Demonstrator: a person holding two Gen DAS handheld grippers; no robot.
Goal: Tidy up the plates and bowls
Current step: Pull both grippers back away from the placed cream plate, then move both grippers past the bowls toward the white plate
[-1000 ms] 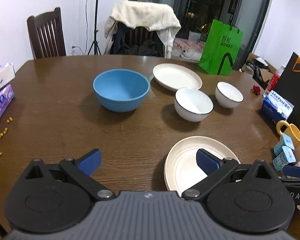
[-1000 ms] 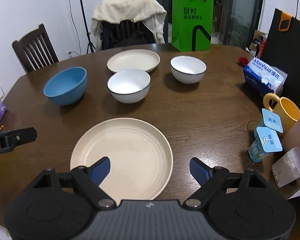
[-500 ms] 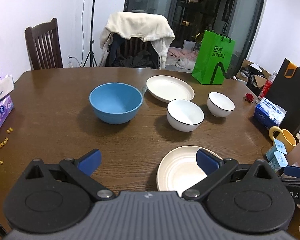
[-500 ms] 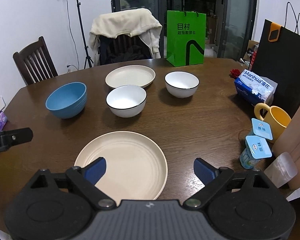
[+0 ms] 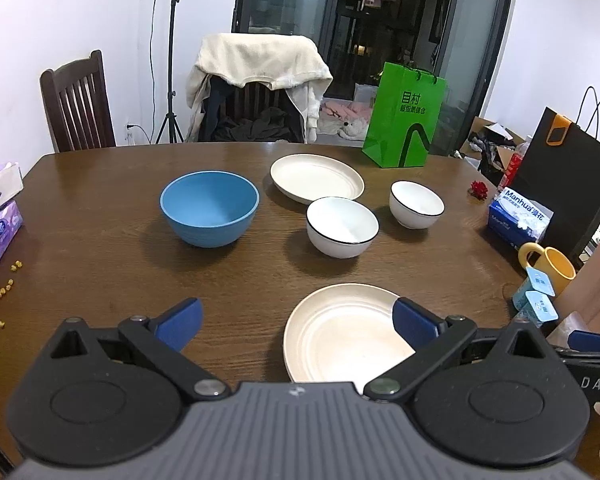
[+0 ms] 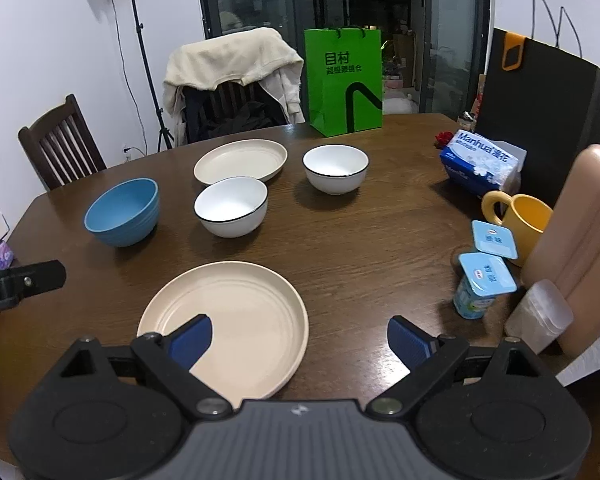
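Blue bowl (image 5: 209, 208): sits at ten o'clock on the counter (image 5: 100, 240), alone and upright, apart from the white ware; likely the base for nesting, being the widest.
Far plate (image 5: 317, 178): at twelve o'clock, just behind the larger white bowl, not yet stacked with its twin.
Larger white bowl (image 5: 342, 226): centre of the counter, mouth up, rim close to the far plate's edge; whether they touch cannot be told.
Smaller white bowl (image 5: 416, 204): at one o'clock, apart from its neighbour, free to be dropped into a bigger bowl.
Near plate (image 6: 224, 320): at six o'clock, flat, right under both pairs of tongs, so probably the first piece to go.
Left tongs (image 5: 296, 322): spread wide, pinching nothing, above bare wood and the near plate's left half.
Right tongs (image 6: 298, 338): spread wide, empty, one pad over the near plate, the other over wood.
Clutter: yellow mug (image 6: 524, 214) and yoghurt pots (image 6: 482, 280) crowd three o'clock, leaving the middle for stacking.
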